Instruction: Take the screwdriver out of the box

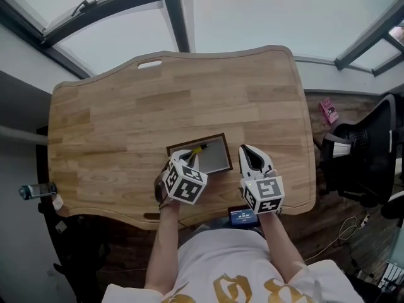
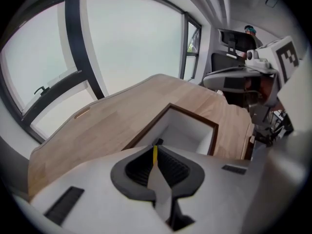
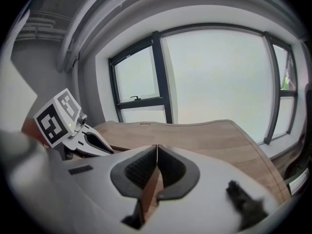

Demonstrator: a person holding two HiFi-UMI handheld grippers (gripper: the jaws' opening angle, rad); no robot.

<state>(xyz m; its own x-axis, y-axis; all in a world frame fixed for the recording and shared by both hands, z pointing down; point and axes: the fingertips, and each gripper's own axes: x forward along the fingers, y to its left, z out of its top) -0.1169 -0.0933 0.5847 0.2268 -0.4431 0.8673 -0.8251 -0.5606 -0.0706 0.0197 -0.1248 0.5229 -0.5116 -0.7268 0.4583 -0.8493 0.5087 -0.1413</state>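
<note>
A shallow box (image 1: 196, 141) with a dark brown rim and pale inside sits near the front of the wooden table (image 1: 126, 125). A yellow and black screwdriver (image 1: 197, 149) lies in its left part. My left gripper (image 1: 184, 154) hangs over the box's near left corner, angled down, jaws shut with nothing held. In the left gripper view the jaws (image 2: 155, 150) meet, and a yellow sliver of the screwdriver (image 2: 155, 154) shows just beyond them, before the box (image 2: 187, 130). My right gripper (image 1: 246, 149) is just right of the box, shut and empty (image 3: 157, 147).
A black office chair (image 1: 366, 156) stands right of the table. A water bottle (image 1: 35, 191) sits low at the left, a pink item (image 1: 328, 110) lies on the floor. A small blue device (image 1: 243, 216) is at the table's front edge. Windows lie beyond.
</note>
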